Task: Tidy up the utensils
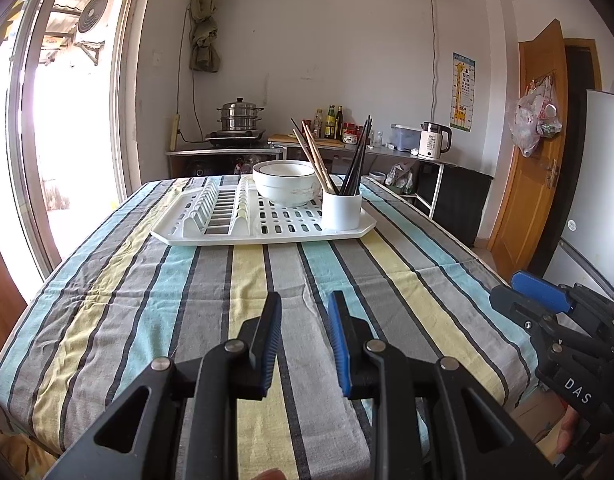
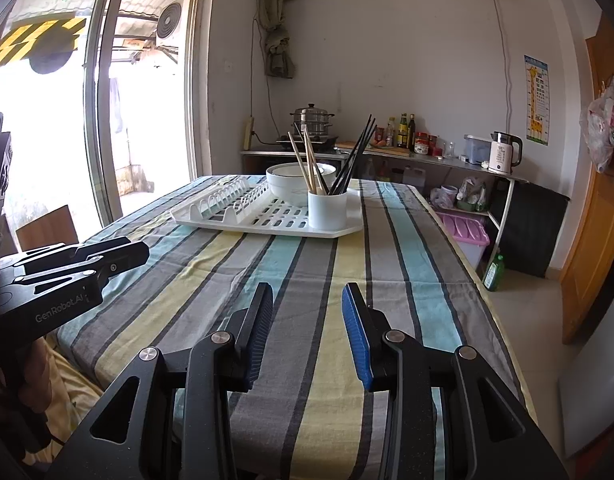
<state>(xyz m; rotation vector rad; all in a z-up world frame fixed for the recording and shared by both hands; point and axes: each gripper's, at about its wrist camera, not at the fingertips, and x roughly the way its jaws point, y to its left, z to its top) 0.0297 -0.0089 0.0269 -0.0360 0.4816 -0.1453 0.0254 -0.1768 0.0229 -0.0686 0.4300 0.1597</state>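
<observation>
Surface [image 1: 211, 288]: covered by a striped cloth, bare across its near half.

Drying rack [image 1: 267, 228]: white, set at the far middle of the surface, well apart from both claws.

Bowls [image 1: 285, 184]: white, stacked on the rack behind the holder.

Utensil holder [image 1: 341, 210]: white cup, upright on the near right corner of the rack.

Chopsticks: pale wooden ones [image 1: 313, 156] lean left in the holder, dark ones [image 1: 359, 156] lean right. Their long axes run steeply up. All visible utensils stand in the holder; none lies loose on the surface. This fits either a finished sorting or a stage where sorting by kind remains; the views do not settle which.

Left claw [image 1: 305, 312]: parted, gripping nothing, low over the near edge.

Right claw [image 2: 307, 304]: parted, gripping nothing, at the same near edge.

Governing relation: the holder lies straight ahead and far from both claws, slightly right of the left claw's centre line and about on the right claw's. Judged, the right claw is marginally better aligned; neither is clearly nearer.
</observation>
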